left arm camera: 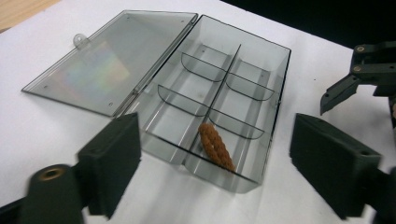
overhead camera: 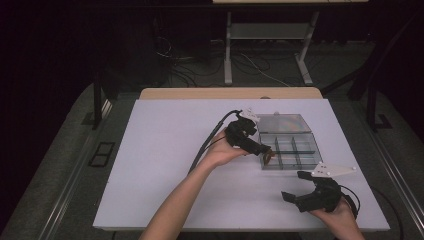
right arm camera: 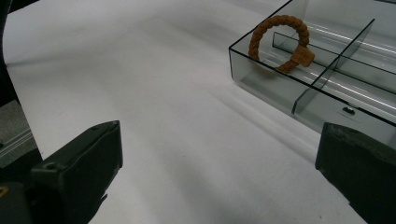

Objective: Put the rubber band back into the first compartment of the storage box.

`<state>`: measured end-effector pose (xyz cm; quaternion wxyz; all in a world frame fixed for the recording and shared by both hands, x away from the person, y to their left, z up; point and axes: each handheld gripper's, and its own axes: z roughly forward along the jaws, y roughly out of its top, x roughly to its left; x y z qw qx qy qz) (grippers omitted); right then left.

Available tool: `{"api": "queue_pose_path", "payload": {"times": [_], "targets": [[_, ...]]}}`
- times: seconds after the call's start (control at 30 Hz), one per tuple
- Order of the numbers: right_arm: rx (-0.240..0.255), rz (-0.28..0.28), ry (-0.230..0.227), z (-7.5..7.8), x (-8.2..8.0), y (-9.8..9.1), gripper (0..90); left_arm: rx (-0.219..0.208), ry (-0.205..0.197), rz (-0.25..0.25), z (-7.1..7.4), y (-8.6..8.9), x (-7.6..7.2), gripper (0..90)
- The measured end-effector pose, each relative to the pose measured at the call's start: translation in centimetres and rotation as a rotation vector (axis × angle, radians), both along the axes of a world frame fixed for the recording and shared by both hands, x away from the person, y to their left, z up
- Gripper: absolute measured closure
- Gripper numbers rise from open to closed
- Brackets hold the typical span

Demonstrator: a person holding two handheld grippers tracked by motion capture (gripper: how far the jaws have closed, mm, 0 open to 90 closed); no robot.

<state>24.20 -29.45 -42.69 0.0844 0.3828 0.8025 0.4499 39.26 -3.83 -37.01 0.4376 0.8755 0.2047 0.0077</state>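
Standing on the white desk (overhead camera: 165, 150), a clear compartment box (left arm camera: 261, 84) was recorded, lid open. A brown braided bracelet (left arm camera: 216, 146) was lodged in its near left compartment, judged already placed. The left tongs (left arm camera: 215, 168) were released above it; the right tongs (overhead camera: 295, 187) were released, idle. Closing the lid was judged left.

Brown braided bracelet (right arm camera: 280, 43) stands on edge, leaning in a near corner compartment of the clear, smoky divided box (left arm camera: 261, 154), lid (left arm camera: 112, 70) lying open flat.
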Motion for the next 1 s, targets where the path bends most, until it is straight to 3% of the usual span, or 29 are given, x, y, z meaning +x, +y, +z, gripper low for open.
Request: {"api": "queue_pose_path", "payload": {"times": [0.17,0.27,0.77,1.0], "targets": [[-0.003,0.001,0.004,0.0,-0.1,0.0,0.8,0.002,0.003,0.026,0.4,1.5,-0.3,5.2],[-0.004,0.001,0.001,0.0,0.0,0.0,0.8,-0.018,0.005,0.043,0.7,2.5,-0.6,0.3],[-0.007,0.001,0.005,0.0,-0.1,0.2,0.8,-0.061,-0.025,0.115,1.5,7.8,-2.5,0.0],[-0.011,0.005,0.001,0.0,-0.1,0.2,0.8,-0.048,-0.033,0.142,1.4,10.2,-3.5,0.0]]}}
